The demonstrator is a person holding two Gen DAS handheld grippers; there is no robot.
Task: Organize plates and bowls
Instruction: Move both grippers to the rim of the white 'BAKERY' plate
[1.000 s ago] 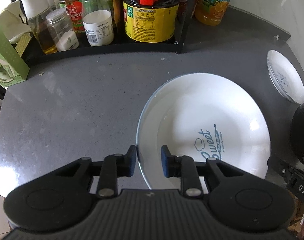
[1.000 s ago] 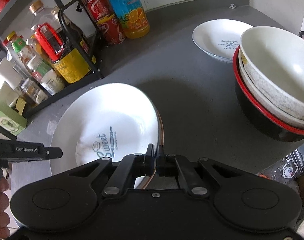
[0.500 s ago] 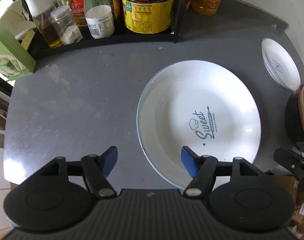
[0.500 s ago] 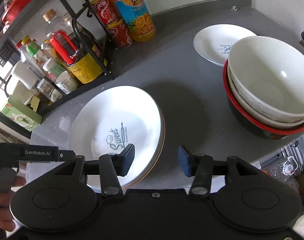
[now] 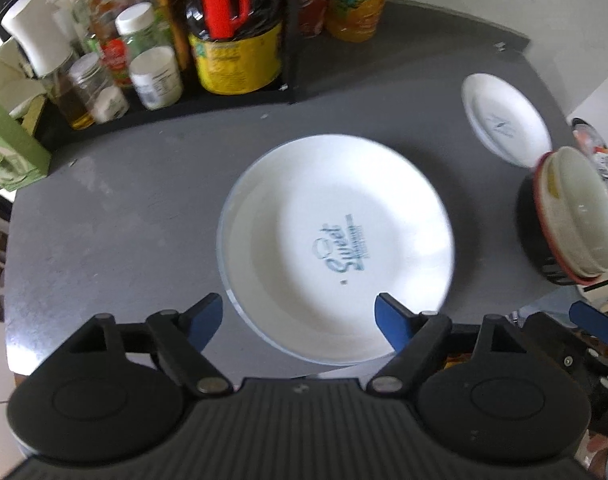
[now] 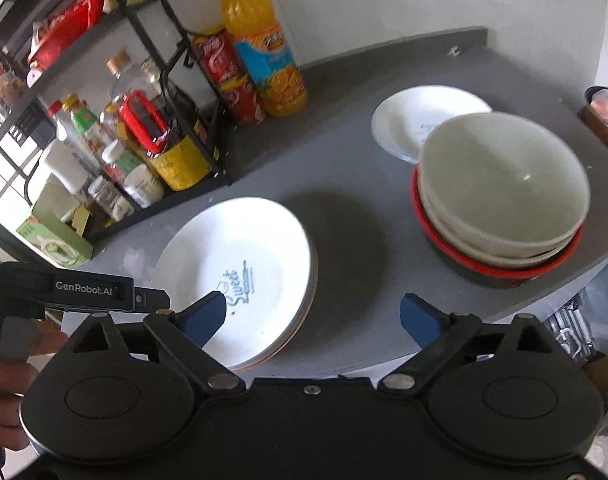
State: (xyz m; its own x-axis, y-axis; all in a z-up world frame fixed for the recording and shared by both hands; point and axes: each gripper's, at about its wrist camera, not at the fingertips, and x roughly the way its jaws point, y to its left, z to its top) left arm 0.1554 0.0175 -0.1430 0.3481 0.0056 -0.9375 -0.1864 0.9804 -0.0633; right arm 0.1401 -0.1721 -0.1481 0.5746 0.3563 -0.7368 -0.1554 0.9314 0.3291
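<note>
Left wrist view: left gripper point(image 5: 299, 318) spread wide, holding nothing; large white plate point(image 5: 336, 240) flat mid-counter point(image 5: 115, 208), logo running near to far; one small plate point(image 5: 506, 118) far right.
Right wrist view: right gripper point(image 6: 312, 318) agape, empty; three nested bowls point(image 6: 500, 196) right; white wall point(image 6: 424, 0) behind

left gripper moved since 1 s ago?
Yes. The left gripper has pulled back and up from the big plate: its jaws, then shut on the near-left rim, now stand wide open, and the condiment rack looks farther off.
</note>
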